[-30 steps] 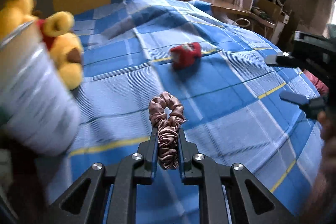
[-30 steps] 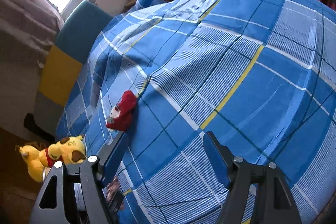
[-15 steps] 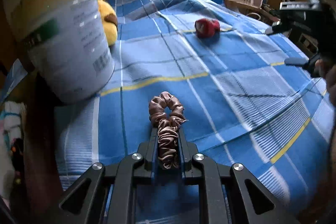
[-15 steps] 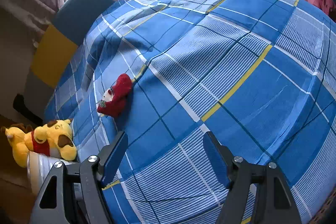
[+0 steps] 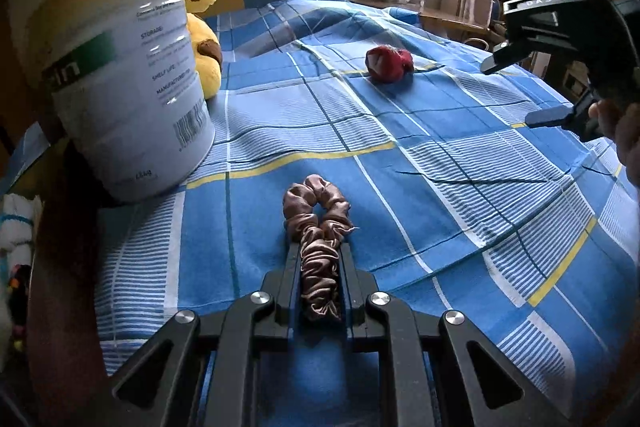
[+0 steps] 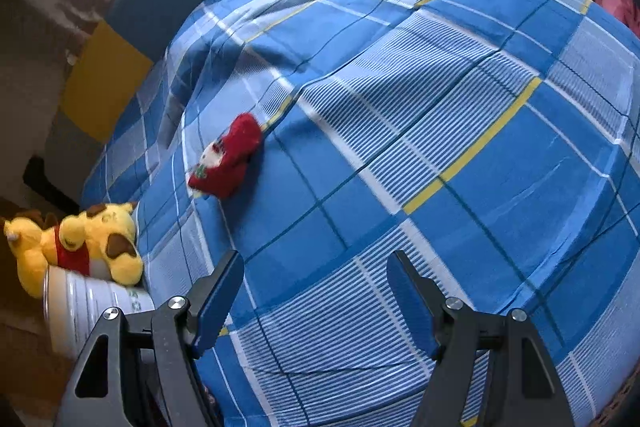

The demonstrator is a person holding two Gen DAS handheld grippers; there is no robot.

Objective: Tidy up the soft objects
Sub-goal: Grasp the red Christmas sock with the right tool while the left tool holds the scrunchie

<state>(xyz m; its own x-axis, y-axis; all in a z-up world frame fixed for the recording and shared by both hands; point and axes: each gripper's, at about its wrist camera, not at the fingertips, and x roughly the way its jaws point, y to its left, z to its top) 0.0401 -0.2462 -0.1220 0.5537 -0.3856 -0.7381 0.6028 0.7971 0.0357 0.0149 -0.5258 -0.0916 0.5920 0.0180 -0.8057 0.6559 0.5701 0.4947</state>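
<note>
Right, your left gripper (image 5: 320,255) is clenched on the brown satin scrunchie (image 5: 318,227), pinched at one end so the loop pokes out ahead, held above the blue plaid bedspread (image 5: 460,163). The white tin (image 5: 124,79) stands just to the left, open top up, likely the drop spot. Your right gripper (image 6: 316,291) hangs released and empty over the bed, free for the red sock (image 6: 228,159) lying well ahead. The yellow plush bear (image 6: 84,243) sits touching the tin.
</note>
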